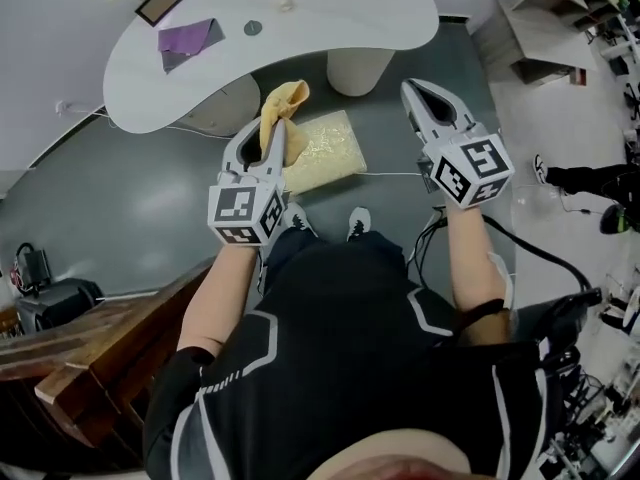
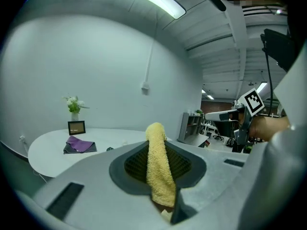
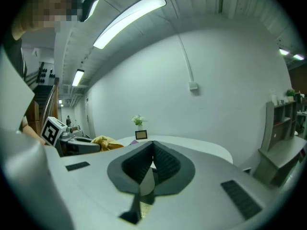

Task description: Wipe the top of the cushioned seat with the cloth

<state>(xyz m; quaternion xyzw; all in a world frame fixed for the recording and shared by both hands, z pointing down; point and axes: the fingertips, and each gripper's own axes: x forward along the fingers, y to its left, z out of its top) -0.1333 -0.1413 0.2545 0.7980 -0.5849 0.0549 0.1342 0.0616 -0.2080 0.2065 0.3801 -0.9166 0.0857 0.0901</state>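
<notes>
A yellow terry cloth is pinched in my left gripper, which is shut on it and held at waist height. A loose end of the cloth sticks up past the jaw tips. In the left gripper view the cloth runs as a strip between the dark pads. The cushioned seat, a pale cream square, stands on the grey floor just beyond and below the left gripper, in front of my shoes. My right gripper hovers to the right of the seat, shut and holding nothing; its pads meet at the tip.
A white curved table stands beyond the seat on two pedestals. It bears a purple cloth, a picture frame and a small plant. Wooden furniture is at lower left, shelving at upper right, cables at right.
</notes>
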